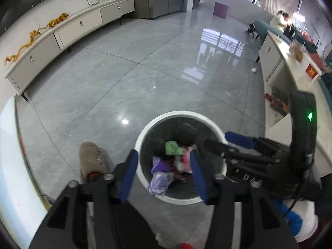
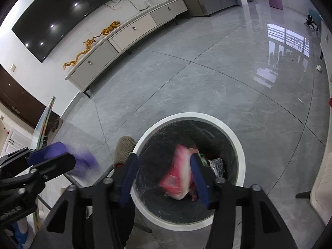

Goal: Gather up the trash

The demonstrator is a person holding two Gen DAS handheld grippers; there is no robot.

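Both claws hang released over the round white-rimmed bin with a dark liner. The blurred pink-and-white plastic wrapper sits between the right claw tips; the crumpled purple bag lies inside, just ahead of the left claw, its jaws spread wide

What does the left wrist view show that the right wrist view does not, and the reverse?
Only the left wrist view shows the counter on the right with a red box, a person far back, and a green wrapper in the bin.

Only the right wrist view shows the TV on the wall and a pink bag, blurred, over the bin's opening.

Both show the white-rimmed bin, the cabinet with its gold dragon, a purple bag, and both tools, left and right, open.
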